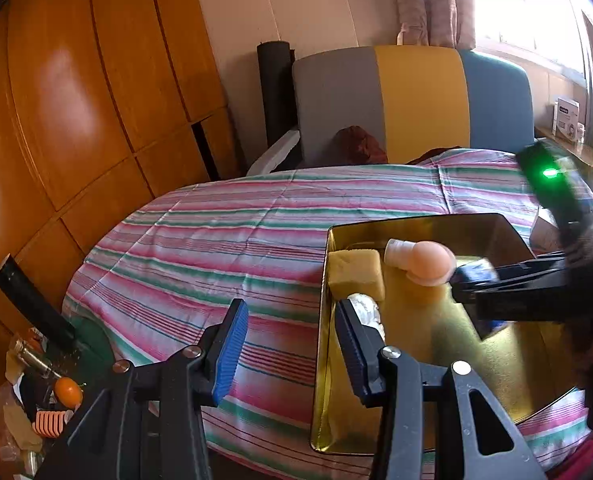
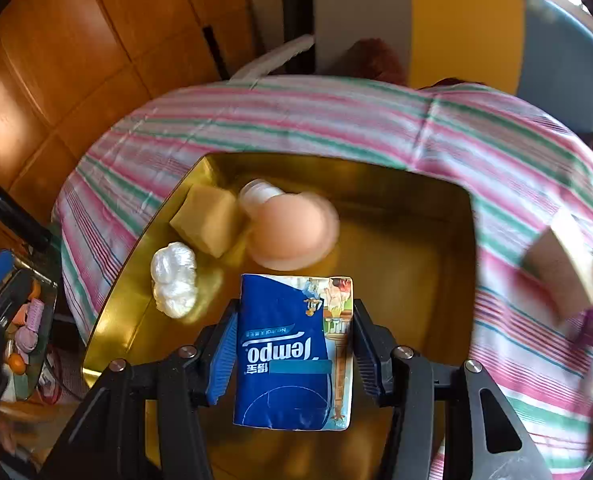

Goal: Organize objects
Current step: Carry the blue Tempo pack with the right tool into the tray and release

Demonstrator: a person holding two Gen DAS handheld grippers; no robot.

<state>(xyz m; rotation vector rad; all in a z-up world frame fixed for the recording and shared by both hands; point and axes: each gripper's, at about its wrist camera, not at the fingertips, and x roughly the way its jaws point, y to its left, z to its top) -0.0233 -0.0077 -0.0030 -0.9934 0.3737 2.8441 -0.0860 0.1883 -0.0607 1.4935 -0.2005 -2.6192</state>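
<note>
A gold tin [image 1: 416,224] lies on the striped cloth. It holds a yellow sponge [image 1: 356,276], a peach round piece with a white threaded neck [image 1: 428,260] and a white crumpled wad [image 1: 366,306]. My left gripper [image 1: 292,340] is open and stands astride the tin's left wall, one blue pad outside and one inside. My right gripper [image 2: 294,344] is shut on a blue Tempo tissue pack [image 2: 292,352] and hangs over the tin [image 2: 336,164], near the sponge [image 2: 206,220], peach piece [image 2: 292,232] and wad [image 2: 174,280]. In the left wrist view, the right gripper [image 1: 472,284] comes in blurred from the right.
The striped cloth [image 1: 216,248] covers a round table. A chair [image 1: 416,100] with a grey, yellow and blue back stands behind it. A wooden cabinet [image 1: 76,100] runs along the left. A beige box [image 2: 564,264] lies right of the tin. Clutter [image 1: 56,392] sits low at the left.
</note>
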